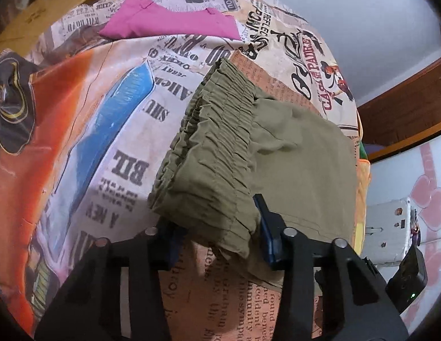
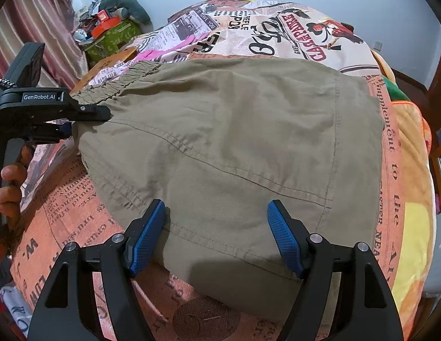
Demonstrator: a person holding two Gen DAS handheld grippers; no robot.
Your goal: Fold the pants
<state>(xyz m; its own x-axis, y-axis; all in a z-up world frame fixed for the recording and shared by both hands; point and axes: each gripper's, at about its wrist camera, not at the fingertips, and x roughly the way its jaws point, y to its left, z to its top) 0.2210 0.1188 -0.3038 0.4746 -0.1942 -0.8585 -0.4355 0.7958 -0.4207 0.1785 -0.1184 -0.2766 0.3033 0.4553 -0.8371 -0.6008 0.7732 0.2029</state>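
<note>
Lying folded into a compact olive-khaki block on the newspaper-print bedspread (image 2: 291,39): pants (image 2: 226,142), gathered elastic waistband (image 1: 217,142) bunched in ridges along one side, stitched seams running diagonally across the flat upper panel. Draping over the left gripper (image 1: 217,227) at the waistband corner, cloth hanging down between its fingers, blue pad (image 1: 267,236) pressing against the fabric; jaws standing fairly wide apart, the far pad mostly hidden under the cloth, so whether gripping or merely tucked beneath cannot be told. Seen from the right wrist, reaching in from the left edge at the waistband, a bare hand (image 2: 8,187) wrapping its handle. Hovering at the near hem: right gripper (image 2: 217,227), blue pads (image 2: 147,236) spread wide, holding nothing, tips just over the fabric edge. Lying well apart near the far side of the bed: a pink garment (image 1: 169,21). Showing open bedspread to the left of the pants and toward the near edge; ending just beside the bed's right edge, with an orange-and-yellow quilt (image 2: 413,147) dropping away there.
</note>
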